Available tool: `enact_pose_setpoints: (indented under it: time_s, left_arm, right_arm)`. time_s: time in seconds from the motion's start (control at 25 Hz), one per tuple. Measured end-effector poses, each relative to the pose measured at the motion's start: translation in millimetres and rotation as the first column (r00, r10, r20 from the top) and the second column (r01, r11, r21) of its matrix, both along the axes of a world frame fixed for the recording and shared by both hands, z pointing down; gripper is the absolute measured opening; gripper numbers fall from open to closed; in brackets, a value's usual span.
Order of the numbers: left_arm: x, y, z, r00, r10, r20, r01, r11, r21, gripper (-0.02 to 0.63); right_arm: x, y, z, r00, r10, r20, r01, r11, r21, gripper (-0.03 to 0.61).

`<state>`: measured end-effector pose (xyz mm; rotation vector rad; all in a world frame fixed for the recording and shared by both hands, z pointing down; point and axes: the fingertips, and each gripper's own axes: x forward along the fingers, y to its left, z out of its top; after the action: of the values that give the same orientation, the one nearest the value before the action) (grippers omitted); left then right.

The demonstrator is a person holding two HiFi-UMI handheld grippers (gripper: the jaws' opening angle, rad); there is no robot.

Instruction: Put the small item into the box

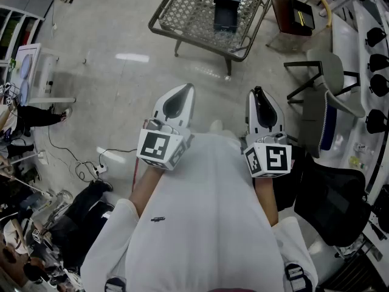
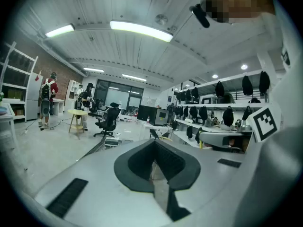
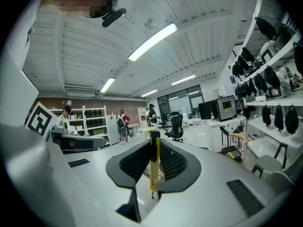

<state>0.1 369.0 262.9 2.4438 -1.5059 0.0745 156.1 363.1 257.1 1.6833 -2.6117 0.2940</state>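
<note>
The right tongs point(image 3: 152, 151) are clenched on a slim yellow-and-black item point(image 3: 155, 167), its long axis upright. The left tongs point(image 2: 154, 163) are clenched and empty. A dark rectangular box point(image 1: 226, 8) lies well ahead on a wire-mesh table point(image 1: 182, 14).

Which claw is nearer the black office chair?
Right. The right claw is just left of the black office chair; the left claw is farther off, across the person's torso.

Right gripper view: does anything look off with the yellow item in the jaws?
Nothing damaged or dropped. The thin yellow item stands upright, pinched in the right hand-held gripper, black top above the jaws, lower end hanging below them. Only oddity: the grip looks narrow, so it might pivot.
</note>
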Motion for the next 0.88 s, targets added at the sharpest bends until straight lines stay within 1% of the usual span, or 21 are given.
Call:
enact_pose_setpoints:
  time_s: [0.28,0.64,0.88]
  left_arm:
    - [6.8,-2.1,3.6,1.000,-0.003,0.008,0.003,1.000,-0.004,0.002]
    - [19.6,-6.6,3.3,1.000,-0.008,0.012,0.008,1.000,-0.010,0.002]
    - [13.6,-13.1,-1.9,1.000,-0.011,0.018,0.011,1.000,0.003,0.002]
  right_arm:
    - [7.0,-3.9,3.3,1.000,-0.003,-0.012,0.003,1.000,-0.006,0.055]
    - [20.1,-8.3,0.7,1.000,0.002,-0.010,-0.002,1.000,0.017,0.055]
    - [18.9,-17.0,-0.9,1.000,-0.003,0.026,0.002,1.000,0.025,0.055]
